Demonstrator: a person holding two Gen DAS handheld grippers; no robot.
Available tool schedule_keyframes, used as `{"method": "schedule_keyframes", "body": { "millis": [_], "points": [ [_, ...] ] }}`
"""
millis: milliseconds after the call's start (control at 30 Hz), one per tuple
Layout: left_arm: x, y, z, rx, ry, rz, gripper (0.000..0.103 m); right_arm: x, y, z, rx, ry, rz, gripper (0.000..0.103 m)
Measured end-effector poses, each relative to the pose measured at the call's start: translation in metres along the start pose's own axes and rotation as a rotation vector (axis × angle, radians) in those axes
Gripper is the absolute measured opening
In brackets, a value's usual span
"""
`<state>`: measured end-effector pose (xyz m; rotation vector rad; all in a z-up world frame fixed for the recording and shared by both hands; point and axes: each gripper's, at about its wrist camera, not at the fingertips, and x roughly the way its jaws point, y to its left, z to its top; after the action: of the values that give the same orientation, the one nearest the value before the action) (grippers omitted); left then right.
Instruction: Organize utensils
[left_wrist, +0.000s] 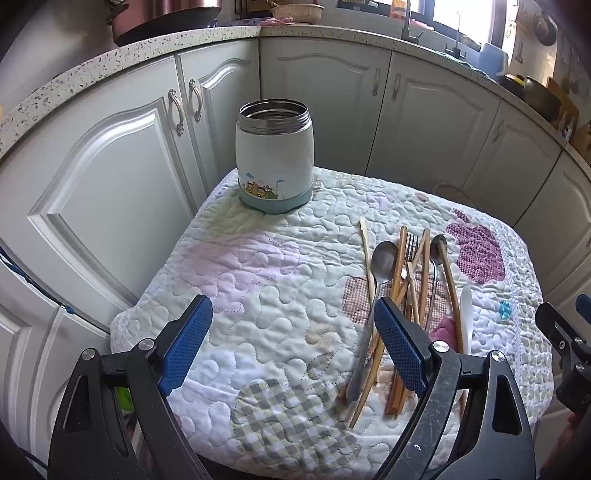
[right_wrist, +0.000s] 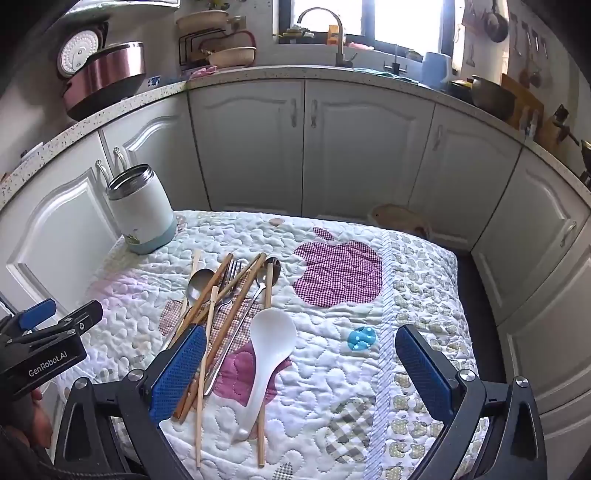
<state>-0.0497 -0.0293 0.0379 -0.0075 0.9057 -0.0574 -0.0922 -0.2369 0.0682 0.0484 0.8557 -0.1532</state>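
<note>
Quilted cloth (right_wrist: 332, 369), wooden chopsticks (right_wrist: 221, 288), steel-rimmed jar (left_wrist: 275, 158), both grippers (left_wrist: 293, 347) (right_wrist: 299, 373) spread apart, empty.

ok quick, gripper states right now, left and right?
Left gripper: open, holding nothing, above the quilt.
Right gripper: open, holding nothing, over the white spoon.

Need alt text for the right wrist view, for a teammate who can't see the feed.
The open right gripper hovers over a quilted cloth where a white plastic spoon, metal spoons, a fork and wooden chopsticks lie in a loose pile. An open white container stands upright at the cloth's far left corner, and the left gripper shows at the left edge.
</note>
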Motion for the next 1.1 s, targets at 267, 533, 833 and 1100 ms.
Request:
{"method": "schedule_keyframes", "body": {
  "millis": [267,533,833,1100],
  "points": [
    [0.004,0.0,-0.002,-0.011,0.017,-0.023,0.09,0.003,-0.002,0.0,-0.004,0.012,0.01,0.102],
    [-0.004,0.0,0.0,-0.018,0.005,-0.035,0.09,0.0,-0.002,0.001,-0.011,-0.039,0.001,0.102],
    [-0.011,-0.003,0.001,-0.011,-0.004,-0.038,0.09,-0.008,-0.003,0.004,-0.012,-0.068,0.003,0.102],
    [-0.013,-0.004,0.0,-0.013,-0.006,-0.04,0.09,-0.011,0.004,0.007,-0.012,-0.018,0.007,0.102]
  ]
}}
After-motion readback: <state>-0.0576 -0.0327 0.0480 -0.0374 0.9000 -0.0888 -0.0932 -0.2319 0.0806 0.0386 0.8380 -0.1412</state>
